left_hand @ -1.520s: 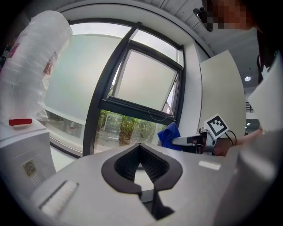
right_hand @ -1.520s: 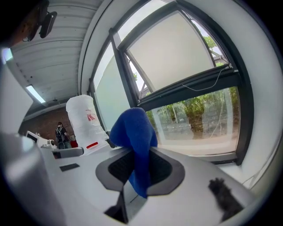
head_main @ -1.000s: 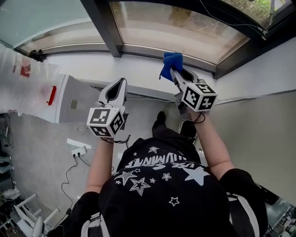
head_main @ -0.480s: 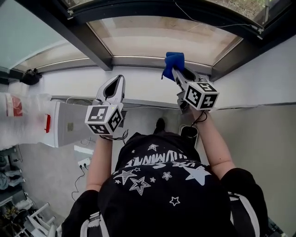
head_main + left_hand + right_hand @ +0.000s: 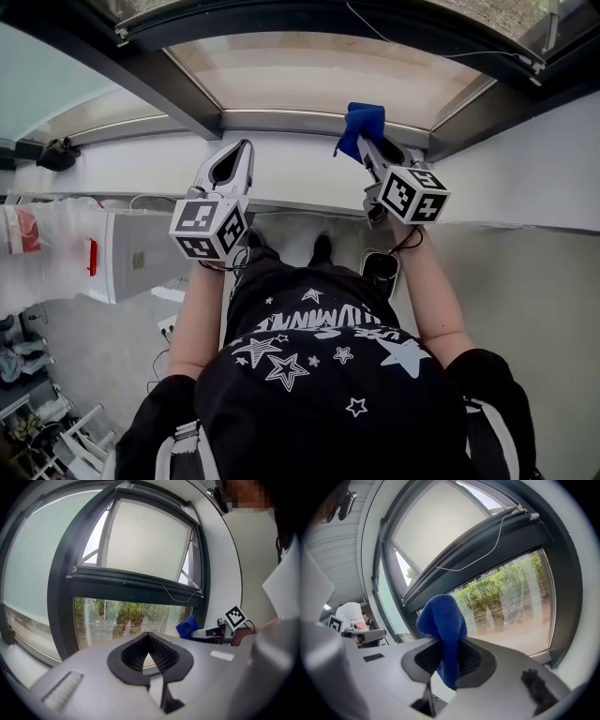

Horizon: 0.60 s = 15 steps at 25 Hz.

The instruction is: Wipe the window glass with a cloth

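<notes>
The blue cloth (image 5: 442, 616) is bunched up and pinched tight in the right tool (image 5: 367, 147), its top poking above the jaws and a tail hanging below. It is held close to the window glass (image 5: 328, 75), towards the right end of the pane; whether it touches I cannot tell. The left tool (image 5: 149, 644) is off to the left, jaws pressed together on nothing, aimed at the same pane inside its dark frame (image 5: 178, 91), above the white sill (image 5: 291, 164).

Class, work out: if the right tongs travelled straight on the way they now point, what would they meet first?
Probably the window glass, with the blue cloth gripped in the right tongs touching first; the gap is hard to judge.
</notes>
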Tool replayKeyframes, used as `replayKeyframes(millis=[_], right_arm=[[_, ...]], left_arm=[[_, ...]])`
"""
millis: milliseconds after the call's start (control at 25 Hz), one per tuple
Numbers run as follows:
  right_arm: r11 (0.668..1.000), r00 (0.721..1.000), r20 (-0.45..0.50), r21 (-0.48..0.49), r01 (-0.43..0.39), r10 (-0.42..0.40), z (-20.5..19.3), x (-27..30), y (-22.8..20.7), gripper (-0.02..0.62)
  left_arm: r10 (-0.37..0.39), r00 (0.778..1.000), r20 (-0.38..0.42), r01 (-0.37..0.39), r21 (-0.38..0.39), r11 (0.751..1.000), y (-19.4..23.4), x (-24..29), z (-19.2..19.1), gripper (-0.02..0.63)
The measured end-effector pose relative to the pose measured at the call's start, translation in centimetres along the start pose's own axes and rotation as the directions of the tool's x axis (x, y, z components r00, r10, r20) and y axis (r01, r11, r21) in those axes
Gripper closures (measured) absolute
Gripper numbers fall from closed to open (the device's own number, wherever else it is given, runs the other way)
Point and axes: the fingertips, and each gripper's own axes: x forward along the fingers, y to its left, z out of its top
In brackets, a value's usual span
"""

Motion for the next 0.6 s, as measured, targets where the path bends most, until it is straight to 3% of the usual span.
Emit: replayKeyframes(millis=[160, 360, 600], right_arm=[[0.999, 0.999, 0.014, 0.002, 0.048, -0.048, 0.4, -0.2, -0.7, 0.522], [0.998, 0.998, 0.018, -0.011, 0.064, -0.064, 1.0, 2.1, 0.5, 0.520], [0.997, 0.999, -0.010, -0.058, 0.041, -0.042, 1.2, 7.6, 4.9, 0.522]], left_arm=[[-0.036, 0.999, 0.002, 0.036, -0.016, 0.999, 0.4, 1.8, 0.1, 0.597], [-0.078, 0.997, 0.022, 0.077, 0.024, 0.997, 2.1, 2.9, 1.7, 0.598], [-0.052, 0.998, 0.035, 0.052, 0.005, 0.999, 8.6, 1.7, 2.1, 0.597]])
